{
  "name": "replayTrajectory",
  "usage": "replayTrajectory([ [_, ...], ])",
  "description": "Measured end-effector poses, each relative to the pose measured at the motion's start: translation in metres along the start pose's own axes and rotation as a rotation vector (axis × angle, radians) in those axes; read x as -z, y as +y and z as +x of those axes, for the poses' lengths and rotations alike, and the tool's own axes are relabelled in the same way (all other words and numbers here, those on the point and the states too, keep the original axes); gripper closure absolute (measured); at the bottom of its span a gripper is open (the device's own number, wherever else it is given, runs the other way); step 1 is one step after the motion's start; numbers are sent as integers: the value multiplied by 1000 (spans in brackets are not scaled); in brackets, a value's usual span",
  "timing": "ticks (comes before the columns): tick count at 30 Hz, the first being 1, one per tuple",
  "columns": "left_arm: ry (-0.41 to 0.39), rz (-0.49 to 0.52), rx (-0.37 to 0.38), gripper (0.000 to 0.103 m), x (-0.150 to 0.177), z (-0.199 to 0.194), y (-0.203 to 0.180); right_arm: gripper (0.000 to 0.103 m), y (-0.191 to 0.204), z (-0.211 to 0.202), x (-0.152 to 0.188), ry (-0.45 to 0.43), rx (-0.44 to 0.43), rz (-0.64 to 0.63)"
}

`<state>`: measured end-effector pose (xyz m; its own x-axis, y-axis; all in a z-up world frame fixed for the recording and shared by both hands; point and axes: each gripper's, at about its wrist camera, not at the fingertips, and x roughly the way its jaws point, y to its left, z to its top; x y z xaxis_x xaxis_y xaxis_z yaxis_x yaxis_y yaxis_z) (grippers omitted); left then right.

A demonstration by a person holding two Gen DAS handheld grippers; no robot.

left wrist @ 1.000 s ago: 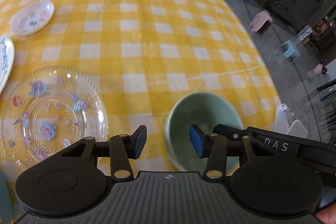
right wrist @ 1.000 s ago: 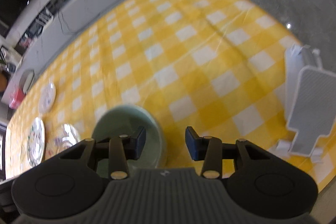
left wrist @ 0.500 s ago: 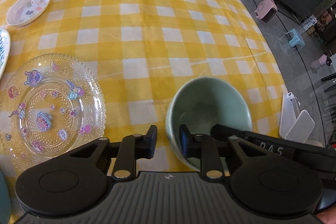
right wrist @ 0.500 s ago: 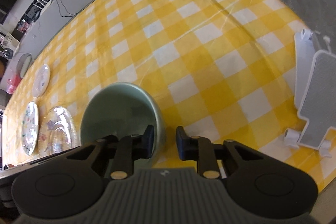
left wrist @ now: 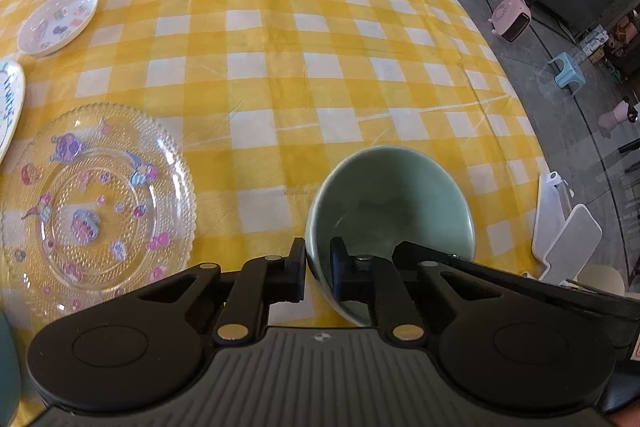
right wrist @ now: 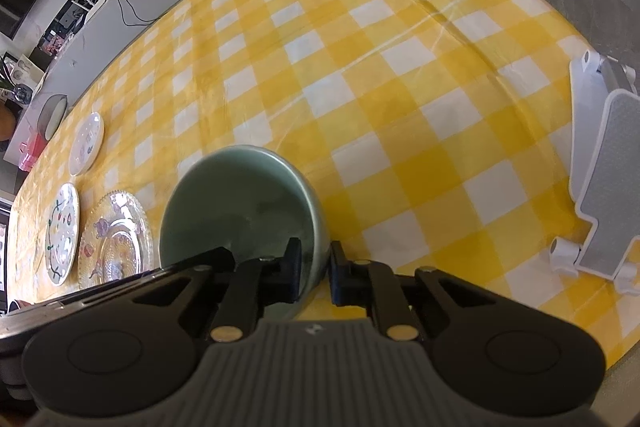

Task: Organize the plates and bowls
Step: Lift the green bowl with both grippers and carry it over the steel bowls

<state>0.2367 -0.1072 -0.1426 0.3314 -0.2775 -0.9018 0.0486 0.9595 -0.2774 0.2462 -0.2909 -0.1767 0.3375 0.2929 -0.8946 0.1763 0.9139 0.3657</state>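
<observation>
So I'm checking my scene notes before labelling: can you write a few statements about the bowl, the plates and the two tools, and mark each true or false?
1. The green bowl is empty. True.
2. Both tools straddle the bowl's rim. True: left tool and right tool, jaws closing on its wall.
3. The bowl sits on the clear glass plate. False: it is beside it, apart.
4. The tablecloth is blue striped. False: yellow and white checks.
5. A small white plate lies farther back. True.

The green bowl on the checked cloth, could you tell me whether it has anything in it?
Empty: the green bowl shows only bare glazed inside in both wrist views.
</observation>
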Motion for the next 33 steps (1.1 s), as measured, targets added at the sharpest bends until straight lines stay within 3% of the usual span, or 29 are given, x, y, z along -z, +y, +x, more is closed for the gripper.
replayTrajectory([
  [14, -68, -17, -14, 91, 12, -43, 13, 92, 17, -20, 12, -31, -72, -39],
  [33, -230, -101, -27, 91, 39, -138, 57, 92, 91, -80, 49, -141, -193, -171],
])
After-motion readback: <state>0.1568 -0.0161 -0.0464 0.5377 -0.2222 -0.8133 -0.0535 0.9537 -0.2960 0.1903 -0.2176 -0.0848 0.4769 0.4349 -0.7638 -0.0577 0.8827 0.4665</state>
